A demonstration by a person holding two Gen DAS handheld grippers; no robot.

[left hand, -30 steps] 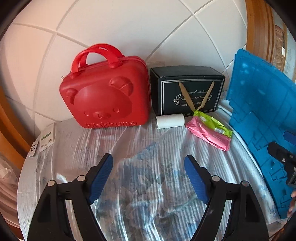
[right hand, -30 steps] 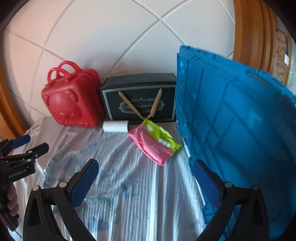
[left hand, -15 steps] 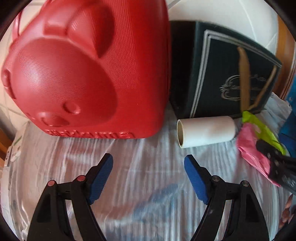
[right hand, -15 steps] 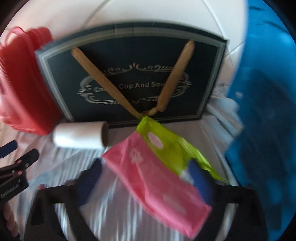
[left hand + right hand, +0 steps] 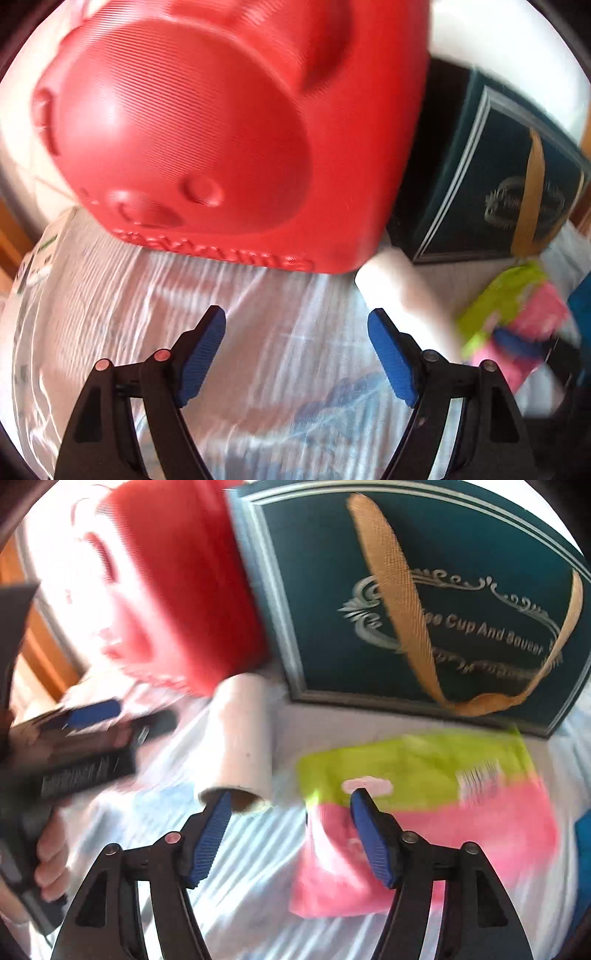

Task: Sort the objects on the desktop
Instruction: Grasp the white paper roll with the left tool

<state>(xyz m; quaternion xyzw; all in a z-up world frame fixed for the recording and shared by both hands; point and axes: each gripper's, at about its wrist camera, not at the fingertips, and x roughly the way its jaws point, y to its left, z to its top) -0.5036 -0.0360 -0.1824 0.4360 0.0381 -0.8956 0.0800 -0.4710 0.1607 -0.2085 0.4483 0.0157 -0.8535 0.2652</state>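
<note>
Hovering low over the striped, plastic-covered tablecloth [image 5: 280, 354], the left gripper [image 5: 295, 332] is seen with its blue-padded jaws spread wide and nothing caught between them, only bare cloth. Just beyond its right finger, the white paper roll [image 5: 399, 291] is found lying on the cloth, its far end tucked against the lower corner of the red bear-faced case [image 5: 207, 133]. In the right wrist view, the right gripper [image 5: 288, 805] is held parted as well; its jaws have just been closing, yet no object is pressed by the pads. Its left fingertip is placed right at the open cardboard end of the roll [image 5: 240, 738], while its right fingertip is laid over the near edge of the green and pink packet [image 5: 424, 786], which lies flat on the cloth. The gap between roll and packet is straddled by the two fingers. Off to the left of that view, the left gripper [image 5: 110, 716] is glimpsed, blurred, with a hand [image 5: 51, 856] wrapped around its handle. Further back, the dark teal gift box [image 5: 443, 590] is stood upright beside the red case [image 5: 177, 583], a tan ribbon [image 5: 399, 590] draped across its front, where "Cup And Saucer" is lettered in silver. White wall is made out behind both.
</note>
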